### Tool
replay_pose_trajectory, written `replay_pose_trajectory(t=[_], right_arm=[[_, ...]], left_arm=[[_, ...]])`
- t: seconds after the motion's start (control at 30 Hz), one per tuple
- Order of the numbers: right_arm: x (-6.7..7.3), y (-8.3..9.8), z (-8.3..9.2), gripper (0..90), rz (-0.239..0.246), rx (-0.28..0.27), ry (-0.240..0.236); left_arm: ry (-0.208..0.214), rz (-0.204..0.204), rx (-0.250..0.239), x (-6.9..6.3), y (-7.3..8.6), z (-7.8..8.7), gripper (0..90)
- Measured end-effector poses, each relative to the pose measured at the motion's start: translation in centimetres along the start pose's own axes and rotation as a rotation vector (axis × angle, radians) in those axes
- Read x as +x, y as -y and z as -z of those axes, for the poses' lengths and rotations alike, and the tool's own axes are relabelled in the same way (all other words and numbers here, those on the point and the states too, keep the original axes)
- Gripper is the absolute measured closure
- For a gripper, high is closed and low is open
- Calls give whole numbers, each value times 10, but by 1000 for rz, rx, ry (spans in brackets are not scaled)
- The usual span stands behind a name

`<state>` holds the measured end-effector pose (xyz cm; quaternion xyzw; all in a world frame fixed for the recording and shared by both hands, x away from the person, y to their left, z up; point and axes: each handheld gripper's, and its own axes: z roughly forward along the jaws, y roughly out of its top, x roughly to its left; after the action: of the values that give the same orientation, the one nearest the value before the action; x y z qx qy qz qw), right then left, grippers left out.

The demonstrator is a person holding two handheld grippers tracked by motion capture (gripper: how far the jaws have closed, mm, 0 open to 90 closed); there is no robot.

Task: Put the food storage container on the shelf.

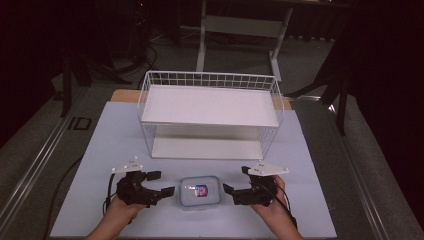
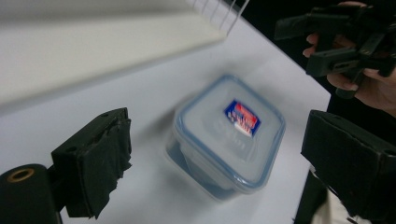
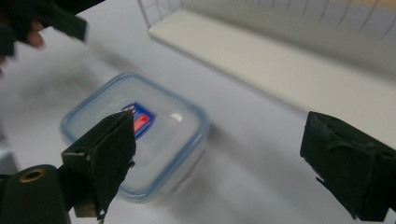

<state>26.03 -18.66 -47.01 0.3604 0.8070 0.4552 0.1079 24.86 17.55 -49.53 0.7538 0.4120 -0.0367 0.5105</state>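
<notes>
Currently the lidded container (image 1: 200,191) sits near the table's (image 1: 310,150) front edge, between the left gripper (image 1: 161,183) and right gripper (image 1: 235,181); both jaw pairs spread wide, gripping nothing.

Left tongs (image 1: 161,184) jaws apart, right tongs (image 1: 234,182) jaws wide, both hand-held, pointing inward

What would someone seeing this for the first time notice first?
Probably the white wire rack with two shelves, standing at the middle of the pale table against a dark room. Next, the small clear container with a blue-rimmed lid and a red and blue label, at the near edge. The left gripper and right gripper flank it, both open.
</notes>
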Motion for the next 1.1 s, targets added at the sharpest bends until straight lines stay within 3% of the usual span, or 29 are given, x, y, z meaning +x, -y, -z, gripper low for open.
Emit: replay_pose_trajectory(t=[0.13,0.27,0.3,0.33,0.37,0.47,0.63,0.77,0.8,0.97,1.1], right_arm=[[-6,3,-10,150,-129,55,-67],[-12,5,-22,210,-233,112,-141],[-12,5,-22,210,-233,112,-141],[-14,6,-24,215,-263,120,-156],[-17,6,-30,252,-315,154,-199],[-18,6,-34,350,-346,184,-203],[-20,6,-40,409,-400,223,-231],[-24,11,-44,440,-455,249,-255],[-26,12,-45,467,-476,256,-265],[-34,19,-47,512,-589,284,-331],[-36,23,-49,533,-628,308,-348]], left_arm=[[-4,54,86,4,9,-15,121],[17,167,57,13,15,-18,227],[17,167,57,13,15,-18,246],[19,206,56,16,16,-20,246],[14,206,59,16,15,-21,288],[4,229,71,16,15,-23,313],[0,259,97,15,17,-30,360],[48,310,111,19,18,-31,409],[66,320,115,21,18,-31,455],[115,361,134,23,19,-32,513],[160,394,140,23,22,-36,559]])
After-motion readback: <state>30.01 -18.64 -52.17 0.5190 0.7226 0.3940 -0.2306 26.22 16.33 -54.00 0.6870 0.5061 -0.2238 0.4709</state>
